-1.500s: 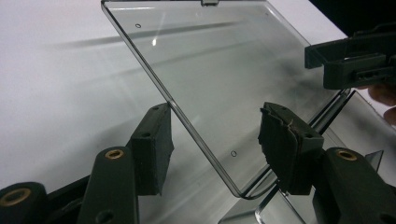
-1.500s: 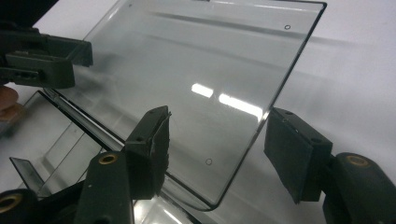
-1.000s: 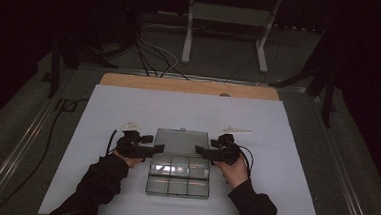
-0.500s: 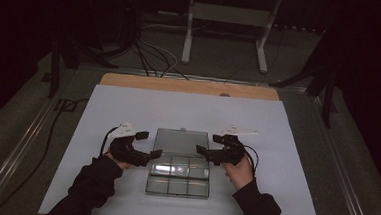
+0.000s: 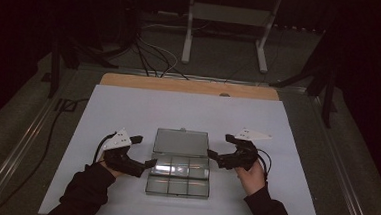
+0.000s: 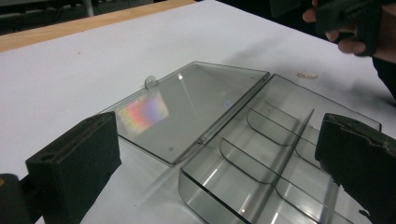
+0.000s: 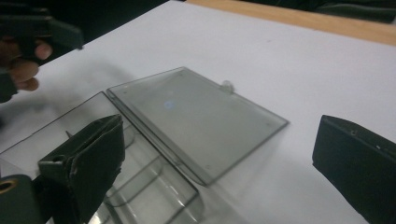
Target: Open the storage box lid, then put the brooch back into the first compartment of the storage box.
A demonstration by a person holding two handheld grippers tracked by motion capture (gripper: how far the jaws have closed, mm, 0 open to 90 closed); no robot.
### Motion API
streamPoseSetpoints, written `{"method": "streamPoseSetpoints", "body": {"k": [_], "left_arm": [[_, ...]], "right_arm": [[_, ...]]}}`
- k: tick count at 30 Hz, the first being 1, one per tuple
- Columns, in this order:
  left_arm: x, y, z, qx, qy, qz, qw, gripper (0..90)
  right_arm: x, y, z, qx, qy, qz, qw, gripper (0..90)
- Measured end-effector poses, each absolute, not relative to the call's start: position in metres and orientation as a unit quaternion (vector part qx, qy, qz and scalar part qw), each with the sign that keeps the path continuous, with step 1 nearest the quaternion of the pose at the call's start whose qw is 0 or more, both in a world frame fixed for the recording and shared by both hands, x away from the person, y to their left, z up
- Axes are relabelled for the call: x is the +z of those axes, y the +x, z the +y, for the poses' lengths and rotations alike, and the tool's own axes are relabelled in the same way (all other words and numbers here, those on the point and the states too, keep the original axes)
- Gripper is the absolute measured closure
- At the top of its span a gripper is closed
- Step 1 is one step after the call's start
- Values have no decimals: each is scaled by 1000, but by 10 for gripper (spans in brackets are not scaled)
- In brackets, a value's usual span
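A clear plastic compartment box [image 5: 178, 179] lies open in the middle of the white sheet, its lid [image 5: 181, 142] folded flat behind it. My left gripper [image 5: 144, 151] hovers at the box's left side, pointing right. My right gripper [image 5: 219, 147] hovers at its right side, pointing left. Both sets of jaws have just been opening and now stand wide, pads touching nothing. The left gripper view looks past my left gripper [image 6: 217, 158] onto the lid [image 6: 187, 107] and the divided base [image 6: 271, 154]. Beyond my right gripper [image 7: 219, 163] lie the lid [image 7: 196, 116] and the base [image 7: 130, 186].
The white sheet [image 5: 128, 108] covers the table, with a wooden edge [image 5: 190, 86] at the far side. A metal stand [image 5: 229, 19] and cables [image 5: 147, 49] are on the floor beyond. A small white scrap [image 6: 307, 74] lies beside the box.
Both grippers have drawn outward from the box's sides and risen a little, and their jaws have spread wider. The box has stayed in place with its lid flat.
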State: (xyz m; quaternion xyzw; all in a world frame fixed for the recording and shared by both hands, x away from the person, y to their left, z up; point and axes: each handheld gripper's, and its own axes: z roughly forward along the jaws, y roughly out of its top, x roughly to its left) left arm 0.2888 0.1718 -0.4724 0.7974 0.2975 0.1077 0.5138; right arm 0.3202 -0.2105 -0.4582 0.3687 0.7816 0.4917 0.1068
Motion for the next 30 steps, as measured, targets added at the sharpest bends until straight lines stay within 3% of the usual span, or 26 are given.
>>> {"method": "streamPoseSetpoints", "body": {"k": [16, 30], "left_arm": [[-477, 282, 176, 109, 788, 294, 530, 10], [-480, 280, 179, 110, 787, 298, 528, 10]], "right_arm": [[-452, 304, -255, 477, 374, 784, 135, 27], [-452, 288, -282, 488, 378, 776, 131, 27]]}}
